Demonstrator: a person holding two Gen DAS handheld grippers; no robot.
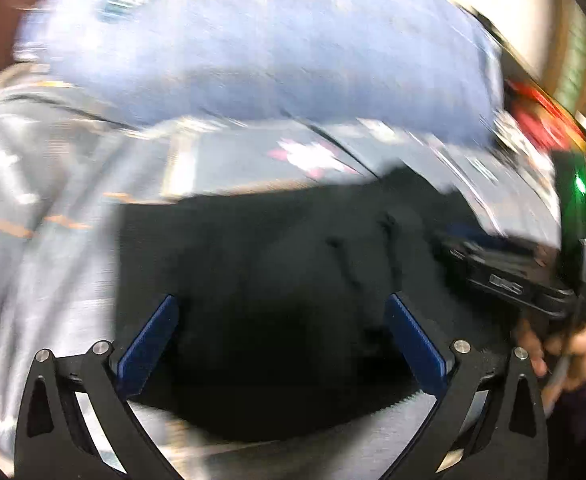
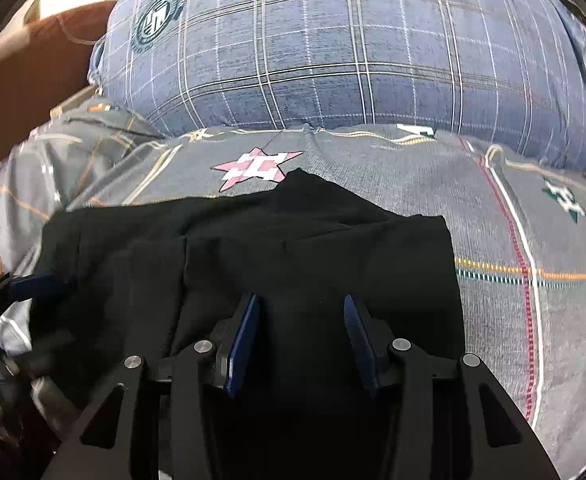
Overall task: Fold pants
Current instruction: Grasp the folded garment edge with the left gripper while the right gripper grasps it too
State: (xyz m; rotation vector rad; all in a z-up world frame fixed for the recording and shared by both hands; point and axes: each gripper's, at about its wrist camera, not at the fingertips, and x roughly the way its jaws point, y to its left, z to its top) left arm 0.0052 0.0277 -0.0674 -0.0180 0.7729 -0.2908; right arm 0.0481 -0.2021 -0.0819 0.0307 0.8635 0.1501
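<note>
Black pants (image 2: 313, 240) lie folded in a rough rectangle on a grey patterned bed cover (image 2: 513, 200). My right gripper (image 2: 301, 299) hovers over their near right part, jaws partly open, blue pads apart with only flat black cloth between them. In the blurred left wrist view my left gripper (image 1: 281, 300) stands wide open over the pants (image 1: 273, 260), its pads clear of the cloth. A blue finger (image 2: 37, 282) of the left gripper shows at the pants' left edge. The right gripper's black body (image 1: 505, 280) and the hand (image 1: 573, 352) holding it sit at the right.
A large blue plaid pillow (image 2: 333, 48) lies across the back of the bed. Brown furniture (image 2: 25, 64) stands at the far left. A pink star print (image 2: 253, 168) marks the cover just beyond the pants. Red objects (image 1: 541, 112) show at the far right.
</note>
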